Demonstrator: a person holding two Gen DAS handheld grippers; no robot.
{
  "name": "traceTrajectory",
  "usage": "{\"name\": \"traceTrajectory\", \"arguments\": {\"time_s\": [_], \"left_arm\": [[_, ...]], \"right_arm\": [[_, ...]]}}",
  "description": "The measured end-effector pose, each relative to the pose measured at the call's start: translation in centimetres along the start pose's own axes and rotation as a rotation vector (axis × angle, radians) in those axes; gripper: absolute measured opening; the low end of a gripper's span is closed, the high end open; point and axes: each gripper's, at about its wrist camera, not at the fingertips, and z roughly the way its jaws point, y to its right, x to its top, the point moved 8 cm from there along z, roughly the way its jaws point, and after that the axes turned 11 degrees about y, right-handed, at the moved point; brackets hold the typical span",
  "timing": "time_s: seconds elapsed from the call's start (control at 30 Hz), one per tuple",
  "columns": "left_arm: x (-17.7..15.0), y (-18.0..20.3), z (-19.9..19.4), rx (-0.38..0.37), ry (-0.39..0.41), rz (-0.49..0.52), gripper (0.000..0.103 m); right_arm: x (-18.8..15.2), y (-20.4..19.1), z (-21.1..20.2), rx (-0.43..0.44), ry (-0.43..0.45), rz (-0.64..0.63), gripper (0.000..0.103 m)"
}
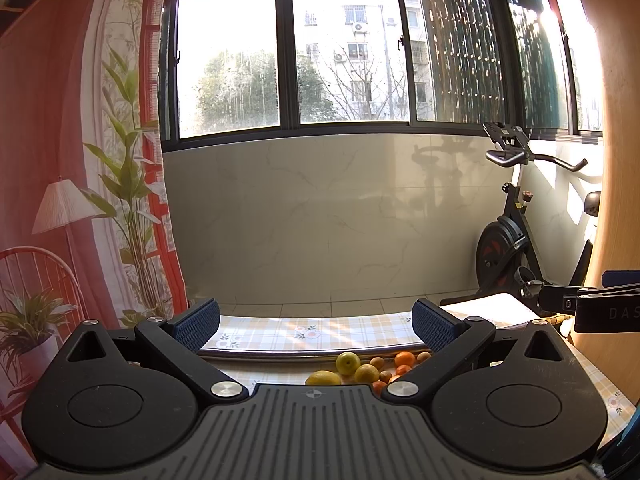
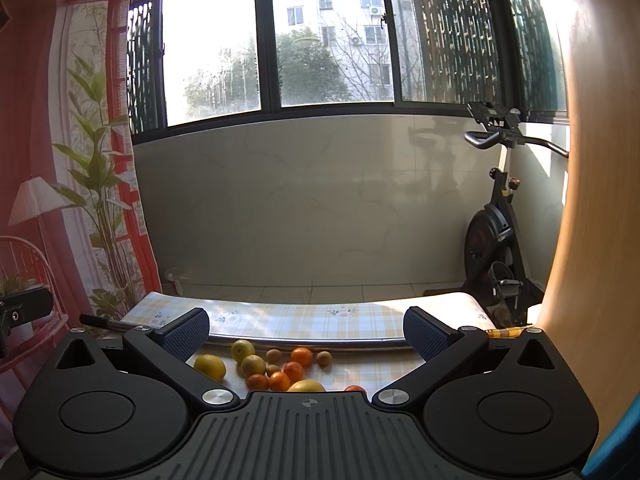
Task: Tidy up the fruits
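— Fruit (image 2: 276, 368) lies loose on the checked bench (image 2: 360, 320), lemons and small oranges mixed, just ahead of both tools. How would you start?

— Probably sort by kind. Drop the right gripper (image 2: 306, 334) straight over one orange (image 2: 301, 356) and close gently.

— And the fingers (image 2: 188, 332)?

— Spread wide on both, left gripper (image 1: 316, 326) too, holding and touching nothing.

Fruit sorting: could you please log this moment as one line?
left gripper: open, empty | right gripper: open, empty | fruits: loose on table
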Motion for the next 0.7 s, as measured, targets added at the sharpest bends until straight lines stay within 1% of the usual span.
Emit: {"name": "traceTrajectory", "arguments": {"time_s": [0.4,0.57,0.7], "left_arm": [[0.1,0.3,0.0,-0.008,0.003,0.006,0.103],[-0.2,0.0,0.6,0.001,-0.013,-0.001,0.103],[-0.8,-0.4,1.8,-0.015,-0.029,-0.025,0.103]], "right_arm": [[0.0,-0.1,0.0,0.002,-0.002,0.004,0.103],[-0.1,0.0,0.3,0.004,-0.009,0.011,0.103],[-0.5,0.3,1.1,-0.001,-0.009,0.013,0.103]]}}
